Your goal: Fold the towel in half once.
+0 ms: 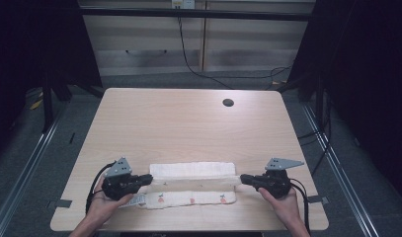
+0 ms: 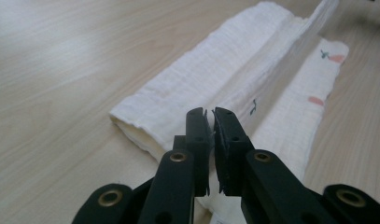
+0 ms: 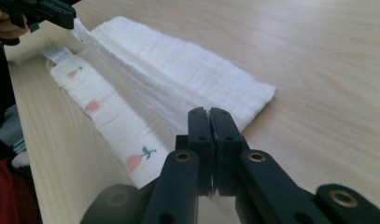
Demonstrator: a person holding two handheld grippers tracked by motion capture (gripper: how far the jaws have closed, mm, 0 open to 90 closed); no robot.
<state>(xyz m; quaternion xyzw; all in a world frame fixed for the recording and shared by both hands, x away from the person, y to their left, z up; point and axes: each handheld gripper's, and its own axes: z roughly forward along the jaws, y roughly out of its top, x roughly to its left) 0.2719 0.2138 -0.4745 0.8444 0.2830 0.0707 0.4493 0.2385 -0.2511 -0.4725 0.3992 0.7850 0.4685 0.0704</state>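
High view: the left gripper [image 1: 148, 179] and right gripper [image 1: 243, 178] each pinch an end of the soft, light muslin cloth [image 1: 193, 170], its thin layer stretched between their fingers above the bench [image 1: 188, 118]; edge grips suit it.

The cloth [image 1: 193, 183] is a soft white woven fabric, crinkled into fine ridges, matt, with small printed orange and green motifs. The table [image 1: 188, 123] has a pale wood-grain top, smooth with a faint sheen. The left gripper [image 2: 210, 122] and right gripper [image 3: 209, 119] have matt black plastic jaws with brass-coloured metal rivets.
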